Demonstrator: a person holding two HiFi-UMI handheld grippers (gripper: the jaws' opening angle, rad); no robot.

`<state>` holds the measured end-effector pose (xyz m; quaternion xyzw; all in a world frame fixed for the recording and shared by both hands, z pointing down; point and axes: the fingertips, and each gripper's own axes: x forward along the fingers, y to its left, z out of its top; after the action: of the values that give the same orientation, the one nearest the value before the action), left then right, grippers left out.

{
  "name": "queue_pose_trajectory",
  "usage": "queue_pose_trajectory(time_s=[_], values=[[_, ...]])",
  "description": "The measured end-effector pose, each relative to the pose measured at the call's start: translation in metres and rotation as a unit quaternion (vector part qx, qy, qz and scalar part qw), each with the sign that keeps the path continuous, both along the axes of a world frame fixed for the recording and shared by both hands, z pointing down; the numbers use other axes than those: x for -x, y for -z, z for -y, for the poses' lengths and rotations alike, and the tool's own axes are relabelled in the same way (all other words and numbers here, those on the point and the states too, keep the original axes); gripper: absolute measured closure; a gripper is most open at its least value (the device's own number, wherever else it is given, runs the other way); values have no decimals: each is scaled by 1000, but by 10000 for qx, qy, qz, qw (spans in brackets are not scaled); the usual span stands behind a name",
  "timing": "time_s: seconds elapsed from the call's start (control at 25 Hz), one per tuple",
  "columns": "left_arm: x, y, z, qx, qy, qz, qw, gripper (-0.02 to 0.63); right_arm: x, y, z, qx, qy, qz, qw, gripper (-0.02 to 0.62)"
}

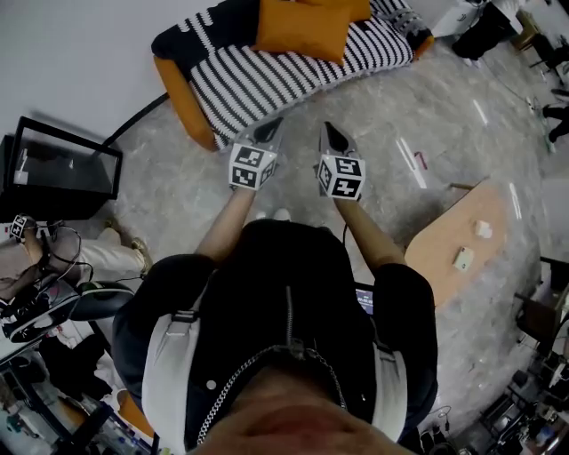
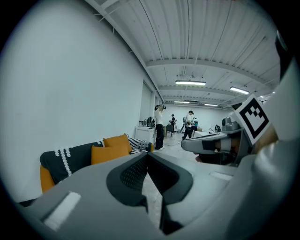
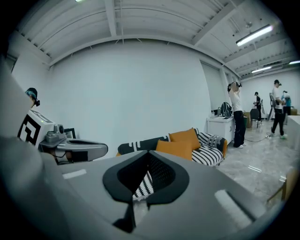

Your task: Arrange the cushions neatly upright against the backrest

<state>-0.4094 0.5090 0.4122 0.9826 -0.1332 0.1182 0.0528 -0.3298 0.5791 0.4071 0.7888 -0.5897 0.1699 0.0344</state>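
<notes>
A sofa (image 1: pixel 284 75) with a black-and-white striped cover stands against the wall ahead of me. Two orange cushions (image 1: pixel 307 27) sit on it near the backrest; they also show in the left gripper view as orange cushions (image 2: pixel 111 148) and in the right gripper view (image 3: pixel 180 143). A dark patterned cushion (image 3: pixel 140 144) lies at the sofa's left end. My left gripper (image 1: pixel 270 126) and right gripper (image 1: pixel 332 130) are held side by side in the air, a short way in front of the sofa. Both are shut with nothing between the jaws (image 2: pixel 147 157) (image 3: pixel 149 157).
A curved wooden table (image 1: pixel 462 249) with small white items stands at my right. A black open-frame stand (image 1: pixel 62 169) is at the left by the wall. Several people (image 3: pixel 236 112) and a white cabinet (image 3: pixel 219 125) are farther down the room. The floor is grey stone.
</notes>
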Motion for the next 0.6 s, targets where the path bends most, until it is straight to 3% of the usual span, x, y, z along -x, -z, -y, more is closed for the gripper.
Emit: queue_pose_trajectory(time_s=[0.28,0.6], values=[[-5,-10,2,123,-87,92,9998,595,-10,-11,-10,134,-200,91,9997,592],[-42,-21,19,164,-101,191,9996,595,-49,-24,9,194,-225,308,9991,592]])
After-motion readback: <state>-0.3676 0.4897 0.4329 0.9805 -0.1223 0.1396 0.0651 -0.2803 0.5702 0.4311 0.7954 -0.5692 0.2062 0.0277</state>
